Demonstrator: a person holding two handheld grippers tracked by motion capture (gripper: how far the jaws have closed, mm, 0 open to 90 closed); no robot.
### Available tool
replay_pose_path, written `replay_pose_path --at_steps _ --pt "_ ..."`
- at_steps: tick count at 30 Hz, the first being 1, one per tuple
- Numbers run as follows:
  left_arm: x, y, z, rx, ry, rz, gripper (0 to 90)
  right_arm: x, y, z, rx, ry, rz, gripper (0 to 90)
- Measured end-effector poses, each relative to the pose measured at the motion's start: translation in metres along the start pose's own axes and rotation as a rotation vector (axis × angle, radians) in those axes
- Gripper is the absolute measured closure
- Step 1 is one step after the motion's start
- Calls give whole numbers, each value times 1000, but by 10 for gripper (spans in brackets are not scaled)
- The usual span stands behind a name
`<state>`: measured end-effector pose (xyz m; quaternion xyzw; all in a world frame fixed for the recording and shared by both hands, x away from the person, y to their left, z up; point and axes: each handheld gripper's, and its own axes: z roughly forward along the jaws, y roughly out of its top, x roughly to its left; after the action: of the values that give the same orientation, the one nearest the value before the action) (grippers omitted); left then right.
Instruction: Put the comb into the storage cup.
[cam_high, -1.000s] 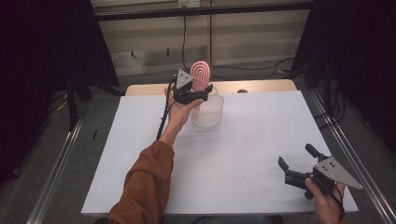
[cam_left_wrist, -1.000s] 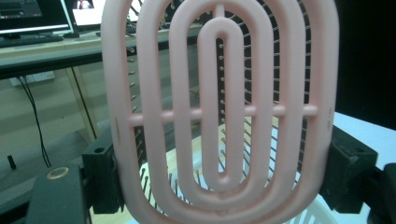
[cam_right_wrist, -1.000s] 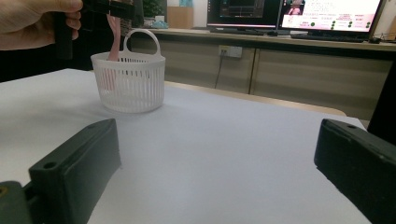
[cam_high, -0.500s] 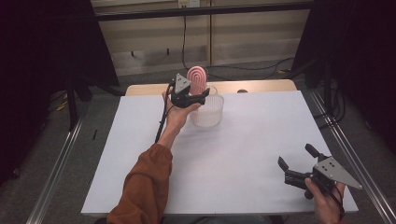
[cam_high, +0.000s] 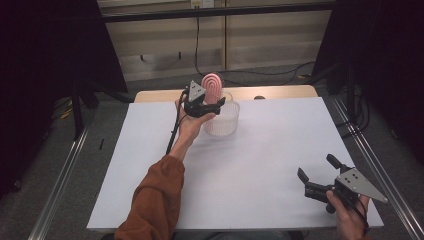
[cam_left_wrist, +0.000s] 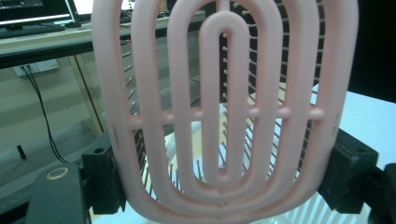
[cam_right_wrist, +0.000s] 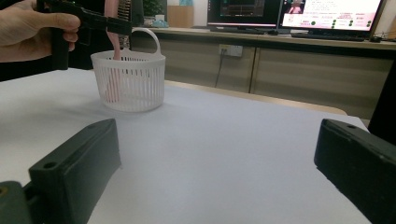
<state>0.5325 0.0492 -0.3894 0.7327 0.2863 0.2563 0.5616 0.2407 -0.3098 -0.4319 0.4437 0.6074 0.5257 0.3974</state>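
Note:
A pink vented hairbrush (cam_high: 213, 85) stands upright with its head up, and my left gripper (cam_high: 207, 104) is shut on it across the lower head. Its handle reaches down into a white slatted basket (cam_high: 223, 120) at the table's far middle. In the left gripper view the brush head (cam_left_wrist: 224, 107) fills the space between the two black jaws, with bristles pointing away. From the right gripper view the basket (cam_right_wrist: 128, 79) stands far left with pink showing through its slats. My right gripper (cam_high: 315, 167) is open and holds nothing, low over the table's near right corner.
The white table (cam_high: 260, 150) has a wooden strip along its far edge. Metal rails run along both sides on the floor. A low cabinet and monitors (cam_right_wrist: 289, 14) stand beyond the table. The person's orange sleeve (cam_high: 155, 200) lies across the near left.
The left gripper has sunk slightly with the brush, lowering its handle further into the basket. The right gripper has stayed put.

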Motion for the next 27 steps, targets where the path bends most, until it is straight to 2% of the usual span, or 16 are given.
replay_pose_path --at_steps 6,10,16,19,27 --pt "2 0 0 -1 3 -15 190 0 0 0 -2 1 -3 0" --pt "-1 2 1 -22 -26 -39 182 0 0 0 0 2 -2 0" --pt "-5 4 3 -24 -28 -25 176 0 0 0 1 5 -4 0" --pt "-8 6 6 -25 -40 -39 169 0 0 0 -1 4 -3 0" --pt "-17 6 11 -19 -45 4 169 0 0 0 -2 7 -5 0"
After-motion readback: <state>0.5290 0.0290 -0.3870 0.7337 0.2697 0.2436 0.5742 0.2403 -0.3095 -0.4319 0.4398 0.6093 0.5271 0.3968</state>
